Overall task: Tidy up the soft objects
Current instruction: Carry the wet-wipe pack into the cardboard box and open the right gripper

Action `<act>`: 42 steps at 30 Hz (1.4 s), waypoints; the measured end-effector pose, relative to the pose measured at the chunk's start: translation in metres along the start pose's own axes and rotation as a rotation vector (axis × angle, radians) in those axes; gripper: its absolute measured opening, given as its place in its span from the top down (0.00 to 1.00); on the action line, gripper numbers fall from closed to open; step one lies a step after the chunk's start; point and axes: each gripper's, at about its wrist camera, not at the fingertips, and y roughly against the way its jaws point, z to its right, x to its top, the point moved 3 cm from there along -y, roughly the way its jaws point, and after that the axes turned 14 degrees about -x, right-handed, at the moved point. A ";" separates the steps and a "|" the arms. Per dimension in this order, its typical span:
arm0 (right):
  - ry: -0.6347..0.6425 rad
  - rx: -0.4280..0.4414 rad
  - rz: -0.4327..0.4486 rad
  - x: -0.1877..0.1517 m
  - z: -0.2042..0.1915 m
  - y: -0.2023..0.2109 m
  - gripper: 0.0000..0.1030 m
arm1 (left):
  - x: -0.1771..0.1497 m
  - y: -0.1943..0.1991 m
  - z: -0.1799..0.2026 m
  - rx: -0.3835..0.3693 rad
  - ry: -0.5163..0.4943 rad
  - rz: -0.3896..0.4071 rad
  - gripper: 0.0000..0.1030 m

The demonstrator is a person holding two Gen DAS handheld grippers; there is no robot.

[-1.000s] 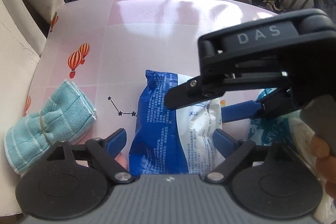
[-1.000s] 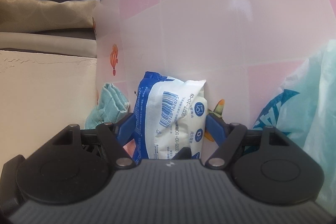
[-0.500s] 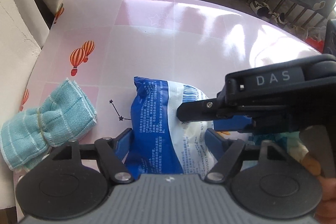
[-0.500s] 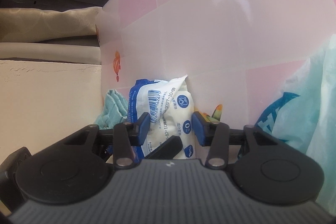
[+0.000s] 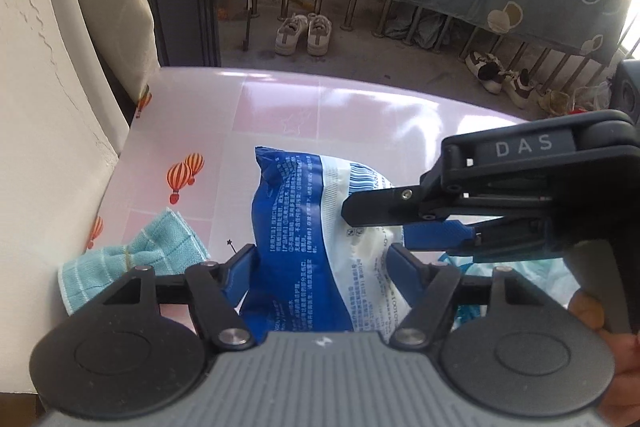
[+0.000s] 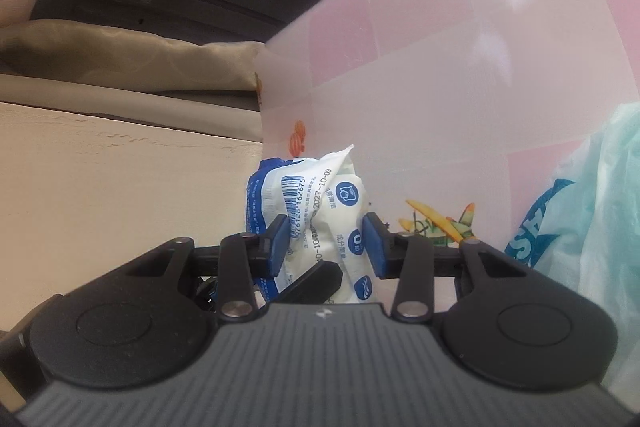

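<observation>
Wipes pack: One blue and white soft pack [image 5: 320, 227]. It is held up off the pink table [image 5: 320, 107], and both of my grippers have it.
Left gripper: My left gripper [image 5: 320, 263] has its blue fingers [image 5: 240, 267] on the two wide sides of the pack. They stand fairly far apart, and they have just been closing a bit more onto it. The pack fills the space between them.
Right gripper: My right gripper [image 6: 326, 241] comes in from the right side in the left view. Its two blue fingers [image 6: 374, 245] squeeze the white end of the pack, where the bar code is. The pack is bunched and wrinkled between them. These fingers stand closer together, and they too have just been closing.
Cloth: One light green cloth [image 5: 132, 267] lies on the table to the left of the pack, near the wall. A band is tied around its middle, so it looks like a bow.
Bag: One thin green plastic bag [image 6: 580, 219] with blue print lies on the table to the right.
Table pictures: Three full red balloons and one yellow plane are on the table.
Floor past the table: Two pairs of shoes [image 5: 304, 35], one white pair and one darker pair.
Hand: Part of my hand [image 5: 588, 311] shows on the right gripper's handle.
</observation>
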 end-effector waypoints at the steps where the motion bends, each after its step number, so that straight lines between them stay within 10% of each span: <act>1: 0.005 0.013 0.015 -0.001 -0.003 0.011 0.62 | 0.002 0.008 0.007 -0.004 -0.006 0.016 0.31; 12: -0.041 0.134 0.218 -0.043 0.061 0.182 0.63 | -0.010 0.061 0.165 -0.133 -0.190 0.089 0.32; 23: -0.240 0.085 0.393 -0.104 0.240 0.317 0.63 | -0.061 0.005 0.322 -0.361 -0.336 -0.074 0.32; 31: -0.313 -0.008 0.266 -0.107 0.323 0.264 0.61 | -0.085 -0.032 0.319 -0.342 -0.334 -0.171 0.32; 42: -0.202 -0.379 0.310 -0.090 0.330 0.239 0.59 | -0.065 0.016 0.247 -0.299 -0.240 -0.068 0.32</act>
